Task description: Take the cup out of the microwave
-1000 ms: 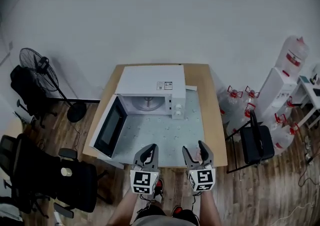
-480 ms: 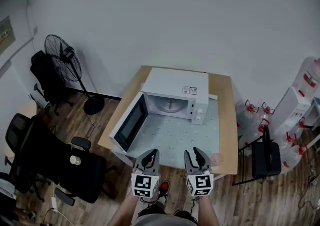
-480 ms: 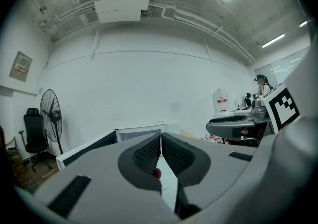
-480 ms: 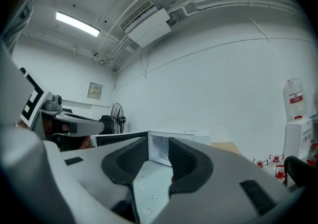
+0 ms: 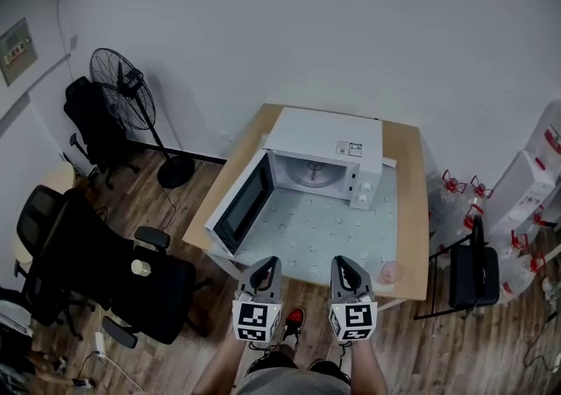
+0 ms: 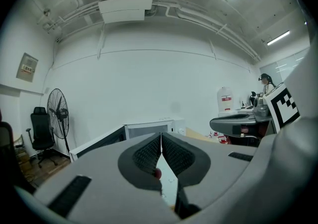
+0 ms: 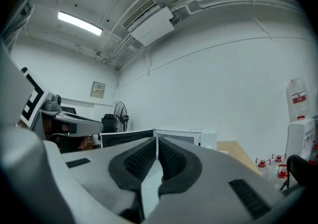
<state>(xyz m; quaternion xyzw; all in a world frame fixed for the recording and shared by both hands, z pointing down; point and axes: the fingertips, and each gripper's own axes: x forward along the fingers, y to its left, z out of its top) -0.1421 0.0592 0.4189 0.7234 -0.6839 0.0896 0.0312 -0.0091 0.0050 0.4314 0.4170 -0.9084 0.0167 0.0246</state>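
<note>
Left tongs (image 5: 268,262) and right tongs (image 5: 342,262) hover level, jaws together and empty, the right's just closed; cup (image 5: 390,272) stands on bench (image 5: 412,174) outside open microwave (image 5: 329,135).

Sticker (image 5: 353,149) on microwave (image 5: 317,132), plaque (image 5: 17,40) on wall (image 5: 289,25), neither legible

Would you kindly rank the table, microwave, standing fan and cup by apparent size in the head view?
1. table
2. microwave
3. standing fan, on the floor farther from the camera, so less sure
4. cup, clearly smallest
</note>
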